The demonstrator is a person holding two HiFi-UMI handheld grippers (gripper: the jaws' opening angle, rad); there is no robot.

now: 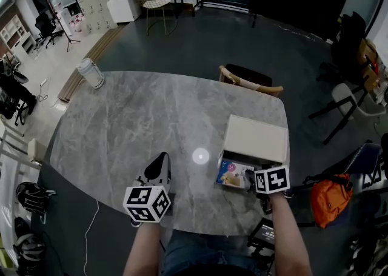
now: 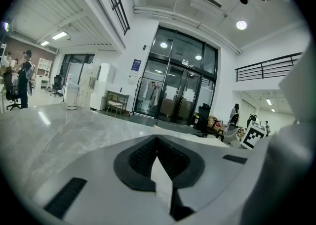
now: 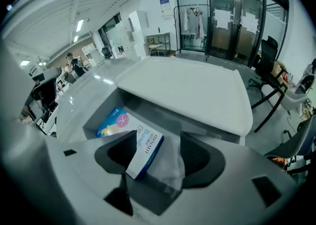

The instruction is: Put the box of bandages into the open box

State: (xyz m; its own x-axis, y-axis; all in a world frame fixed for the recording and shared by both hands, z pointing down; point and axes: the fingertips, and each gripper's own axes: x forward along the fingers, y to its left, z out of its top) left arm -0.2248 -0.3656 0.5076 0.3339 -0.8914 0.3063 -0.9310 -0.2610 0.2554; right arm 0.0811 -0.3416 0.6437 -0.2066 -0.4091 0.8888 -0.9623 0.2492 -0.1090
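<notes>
The open white box (image 1: 222, 161) sits at the table's right side, its lid (image 1: 256, 138) folded back away from me. My right gripper (image 1: 251, 182) hangs over it, pointing steeply down. In the right gripper view the white and blue bandage box (image 3: 145, 152) stands tilted inside the open box (image 3: 106, 115), leaning on the left pad, with the right pad well apart from it. The right gripper (image 3: 155, 157) is open. A blue pack (image 3: 112, 122) and clear film (image 3: 170, 164) also lie inside. My left gripper (image 1: 159, 164) rests low near the table's front edge, shut (image 2: 157, 140) on nothing.
A white cylinder (image 1: 91, 73) stands at the grey marble table's (image 1: 151, 117) far left corner. A wooden chair (image 1: 250, 79) is pushed in at the far edge. An orange bag (image 1: 330, 199) lies on the floor to the right.
</notes>
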